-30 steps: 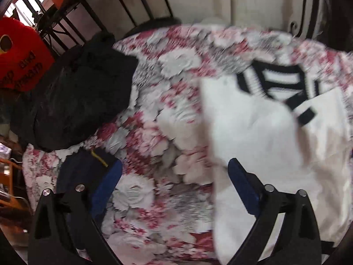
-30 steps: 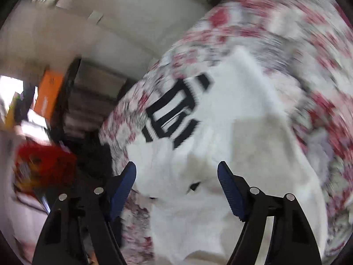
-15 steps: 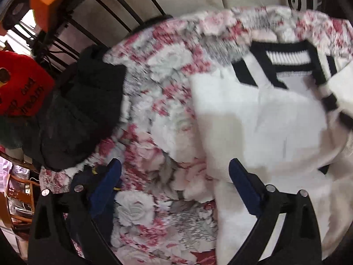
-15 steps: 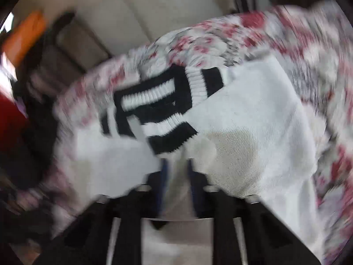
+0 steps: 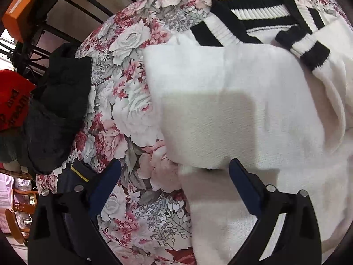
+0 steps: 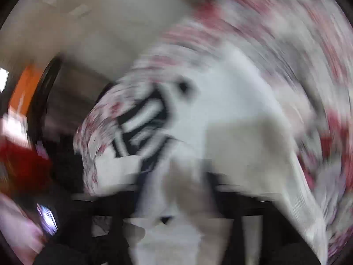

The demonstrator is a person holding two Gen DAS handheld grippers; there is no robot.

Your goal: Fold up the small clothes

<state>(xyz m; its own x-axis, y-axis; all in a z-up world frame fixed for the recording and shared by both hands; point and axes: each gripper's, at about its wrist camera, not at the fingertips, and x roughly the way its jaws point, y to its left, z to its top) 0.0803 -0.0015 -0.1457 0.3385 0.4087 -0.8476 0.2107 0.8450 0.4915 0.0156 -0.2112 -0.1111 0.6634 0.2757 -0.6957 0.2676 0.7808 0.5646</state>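
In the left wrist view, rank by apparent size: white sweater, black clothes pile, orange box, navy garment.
1. white sweater
2. black clothes pile
3 and 4. orange box and navy garment: unsure, since both are partly hidden and the navy garment lies nearer the camera.

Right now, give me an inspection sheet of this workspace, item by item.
Surface: floral bedspread, red, pink and grey roses.
Job's things: white sweater with black-striped trim, sleeve laid across the body.
Clutter: black clothes heaped at the bedspread's left edge; navy garment below them.
Grippers: left gripper open at the sweater's edge, holding nothing; right gripper heavily blurred, fabric between its fingers, seemingly shut on the sweater.
Cables: nothing seen.
Surroundings: black metal frame, orange box, red cushion.
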